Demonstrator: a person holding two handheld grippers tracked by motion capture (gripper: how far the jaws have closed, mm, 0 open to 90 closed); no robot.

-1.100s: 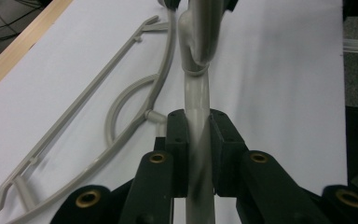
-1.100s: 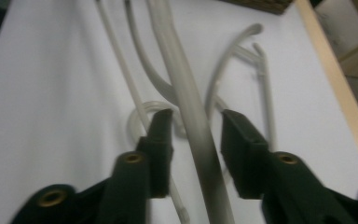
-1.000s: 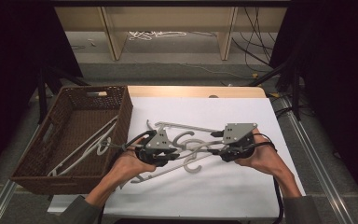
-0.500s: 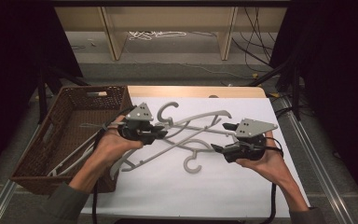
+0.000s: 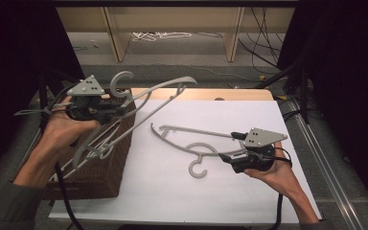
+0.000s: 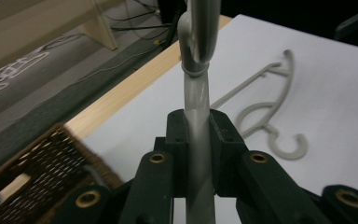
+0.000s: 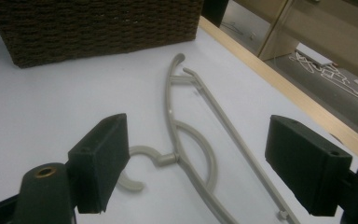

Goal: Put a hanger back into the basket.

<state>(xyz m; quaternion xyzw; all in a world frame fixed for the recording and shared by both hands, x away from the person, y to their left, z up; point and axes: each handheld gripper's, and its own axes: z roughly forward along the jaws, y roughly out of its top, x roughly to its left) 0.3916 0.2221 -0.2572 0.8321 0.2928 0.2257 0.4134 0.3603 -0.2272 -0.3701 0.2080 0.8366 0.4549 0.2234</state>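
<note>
A: The left tongs (image 5: 120, 109) pinch one grey hanger (image 5: 165, 88) above the basket (image 5: 110, 172). Its long arm may catch the rim.

B: Yes. The right tongs (image 7: 193, 163) have just been opening, nothing between them; the second hanger (image 5: 191, 143) lies on the desk (image 5: 172, 201).

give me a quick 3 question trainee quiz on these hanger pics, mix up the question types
1. True or false: the left gripper is shut on the lifted hanger.
2. Multiple choice: the hanger on the table lies (A) inside the basket, (B) flat on the white sheet, (C) between pressing pads.
3. Fill in: the right gripper has its jaws ____.

Key:
1. True; in the left gripper view the pads clamp the hanger's shaft.
2. B.
3. Open; the jaws have just been opening, and the right gripper view shows the pads standing apart above the lying hanger, not pressing it.
</note>
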